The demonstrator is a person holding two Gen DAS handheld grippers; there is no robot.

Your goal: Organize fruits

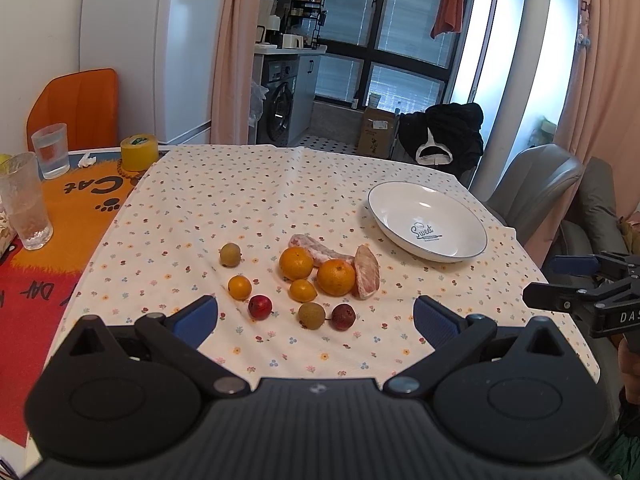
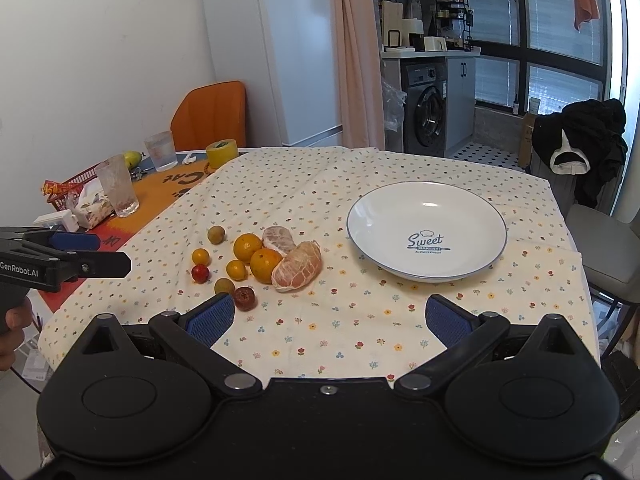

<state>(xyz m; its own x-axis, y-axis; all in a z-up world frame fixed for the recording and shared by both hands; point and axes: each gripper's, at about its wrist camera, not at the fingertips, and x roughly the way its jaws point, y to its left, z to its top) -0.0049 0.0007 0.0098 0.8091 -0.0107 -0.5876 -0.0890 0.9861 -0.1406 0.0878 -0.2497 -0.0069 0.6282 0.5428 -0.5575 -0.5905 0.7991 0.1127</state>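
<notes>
Both the left gripper and right gripper are hovering with jaws wide, holding nothing. The fruits, crowding left of the plate, are risking rolling if nudged.

two large oranges, two small oranges, two red fruits, two greenish fruits, two peeled pomelo pieces, one plate, two glasses.

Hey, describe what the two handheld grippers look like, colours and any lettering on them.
Both are black plastic with ribbed bodies, round pivot housings and silver screws. The left gripper and right gripper each have blue textured finger pads. Seen from the side, the left one reads "GenRobot.AI"; the right one shows "DAS", cut off by the frame.
</notes>
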